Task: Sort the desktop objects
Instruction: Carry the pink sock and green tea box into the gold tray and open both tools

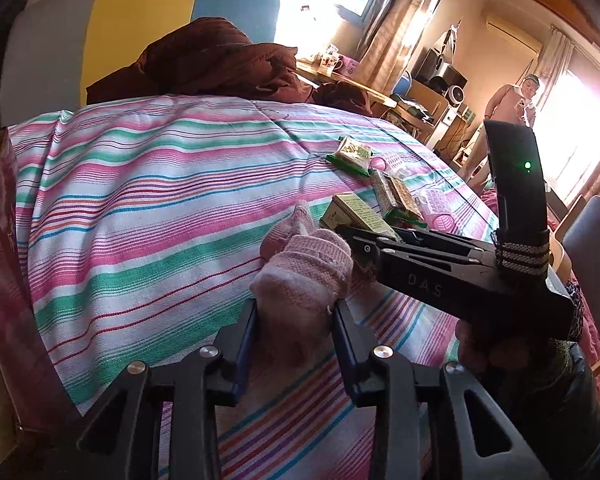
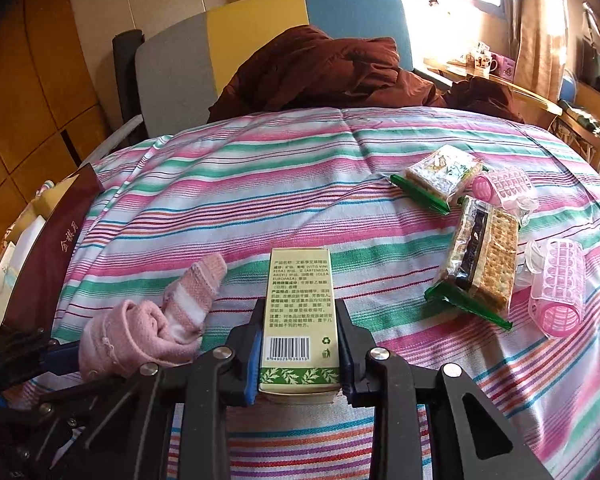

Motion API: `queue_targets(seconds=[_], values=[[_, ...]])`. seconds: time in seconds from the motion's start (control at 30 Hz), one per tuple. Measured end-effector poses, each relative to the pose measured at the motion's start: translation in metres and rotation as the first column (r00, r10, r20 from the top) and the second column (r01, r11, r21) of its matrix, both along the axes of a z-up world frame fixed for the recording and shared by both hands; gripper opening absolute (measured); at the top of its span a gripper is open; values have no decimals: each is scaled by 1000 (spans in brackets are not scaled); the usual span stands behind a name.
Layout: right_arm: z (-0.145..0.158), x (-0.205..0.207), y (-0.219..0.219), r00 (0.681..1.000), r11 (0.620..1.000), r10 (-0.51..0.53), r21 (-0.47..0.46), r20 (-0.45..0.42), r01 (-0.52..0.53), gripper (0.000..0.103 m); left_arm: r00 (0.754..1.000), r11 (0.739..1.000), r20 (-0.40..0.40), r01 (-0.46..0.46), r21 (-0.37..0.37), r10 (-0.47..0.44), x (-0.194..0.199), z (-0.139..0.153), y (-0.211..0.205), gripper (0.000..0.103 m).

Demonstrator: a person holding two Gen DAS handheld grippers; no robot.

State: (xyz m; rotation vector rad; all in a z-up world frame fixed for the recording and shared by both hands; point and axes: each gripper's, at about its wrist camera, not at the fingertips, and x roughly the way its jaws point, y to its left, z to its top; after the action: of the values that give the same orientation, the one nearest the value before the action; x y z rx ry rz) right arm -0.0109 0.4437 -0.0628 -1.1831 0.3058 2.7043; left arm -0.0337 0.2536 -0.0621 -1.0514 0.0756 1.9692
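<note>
Fig.: L hand-held gripper (image 1: 296, 312) clamps pink sock (image 1: 304, 268); R hand-held gripper (image 2: 300, 328) clamps green box (image 2: 298, 304). Risk: grippers close together, may collide; soft sock may slip.

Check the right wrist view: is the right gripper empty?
No, the right gripper has its jaws shut on the sides of the yellow-green carton, barcode face up, over the striped cloth.
</note>
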Motion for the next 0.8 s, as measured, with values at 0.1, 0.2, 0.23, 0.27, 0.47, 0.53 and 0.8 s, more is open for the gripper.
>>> queue_targets(seconds=[0.1,0.2,0.23,0.27,0.47,0.53,0.8], values=[[0,2,-1,1000,1000,-10,9,11,10,31,1000,1000,-18,5,8,-5,5,4,-4,35],[1,5,-3,1000,1000,-18,16,18,18,30,999,1000,-30,10,11,-10,12,6,-7,35],[3,7,-4,1000,1000,-18,13,11,17,30,1000,1000,-29,12,15,-12,14,7,-9,35],[5,8,-4,1000,1000,-17,11,4,17,30,999,1000,-34,12,20,-11,16,9,-12,35],[30,13,-15,998,1000,10,6,-62,-10,30,998,998,-68,-11,64,16,28,27,-38,35],[40,11,-22,996,999,37,-1,-86,-37,30,996,996,-79,-28,86,34,32,36,-52,35],[70,-9,-86,962,970,218,-76,-165,-233,31,972,969,-126,-178,172,200,39,75,-141,35]])
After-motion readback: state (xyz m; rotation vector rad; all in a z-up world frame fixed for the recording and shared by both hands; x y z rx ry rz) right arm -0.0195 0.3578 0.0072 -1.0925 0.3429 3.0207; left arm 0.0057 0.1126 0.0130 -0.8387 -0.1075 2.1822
